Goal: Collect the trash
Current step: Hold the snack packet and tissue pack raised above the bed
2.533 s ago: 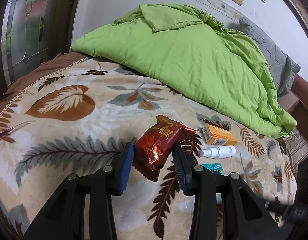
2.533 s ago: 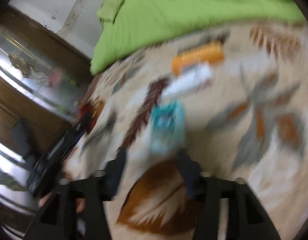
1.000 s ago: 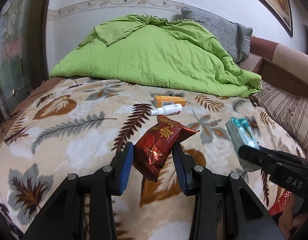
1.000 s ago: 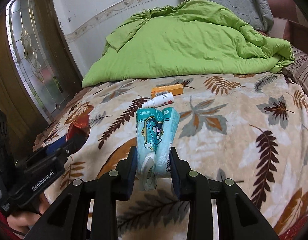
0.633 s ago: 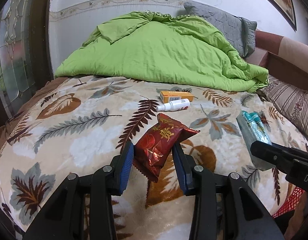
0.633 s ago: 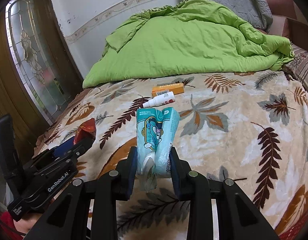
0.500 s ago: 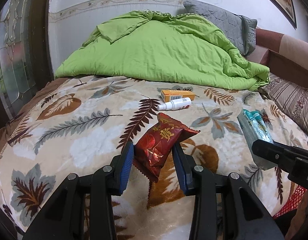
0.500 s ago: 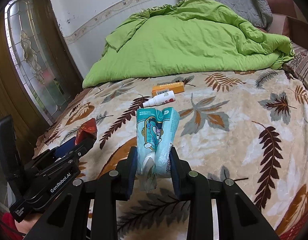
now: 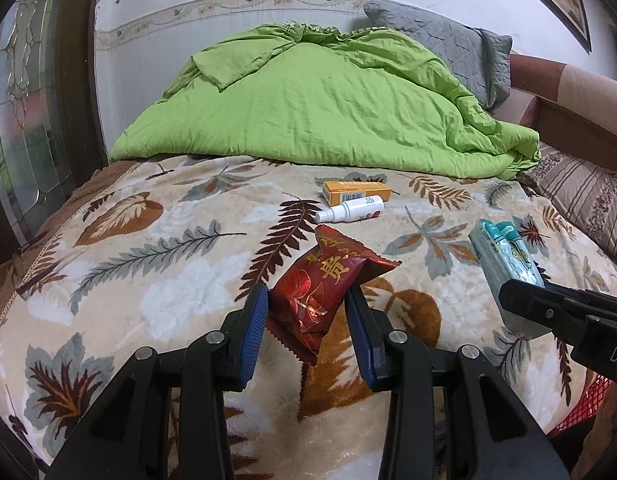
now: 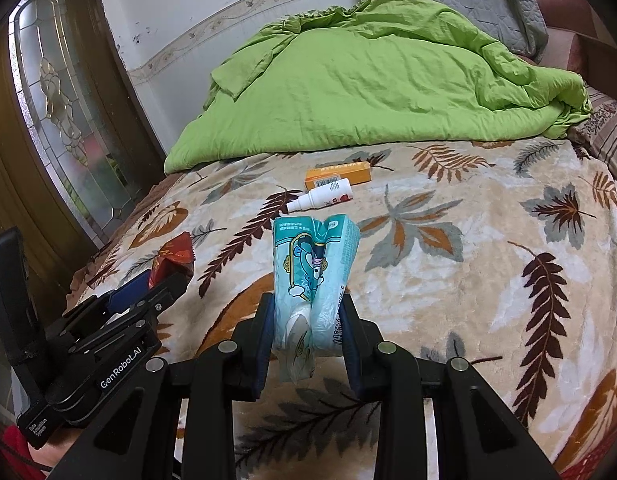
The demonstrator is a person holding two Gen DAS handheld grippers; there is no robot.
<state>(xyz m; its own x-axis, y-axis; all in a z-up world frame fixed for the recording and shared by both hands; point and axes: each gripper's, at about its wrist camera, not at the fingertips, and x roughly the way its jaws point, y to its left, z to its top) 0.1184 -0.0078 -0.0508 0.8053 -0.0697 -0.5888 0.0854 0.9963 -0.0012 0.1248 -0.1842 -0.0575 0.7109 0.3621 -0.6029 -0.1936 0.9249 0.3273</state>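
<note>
- Trash comes first in the left wrist view: our left tool (image 9: 306,320) pinches a red snack wrapper (image 9: 328,280) between its blue pads, with the wrapper's upper end sticking up and forward above the leaf-print blanket (image 9: 156,264) on the bed.
- Farther out on the blanket we see an orange box (image 9: 357,192) and, just in front of it, a white spray bottle (image 9: 350,210) lying on its side; the two look to be touching, though we cannot be sure from this angle.
- At the right of this view, our right tool (image 9: 520,308) comes in from the edge with a teal tissue pack (image 9: 506,258) in its grip.
- Behind everything, a green duvet (image 9: 328,108) is heaped against the wall, with a grey pillow (image 9: 448,44) at its top right.
- In the right wrist view, our right tool (image 10: 308,332) is clamped on the teal tissue pack (image 10: 314,264), which stands nearly upright between the two fingers, held off the blanket (image 10: 488,300).
- The orange box (image 10: 338,172) and white spray bottle (image 10: 322,197) lie beyond the pack, near the edge of the green duvet (image 10: 368,80).
- At the left of this view, our left tool (image 10: 156,284) shows side-on, with the red snack wrapper (image 10: 174,258) poking out of it.
</note>
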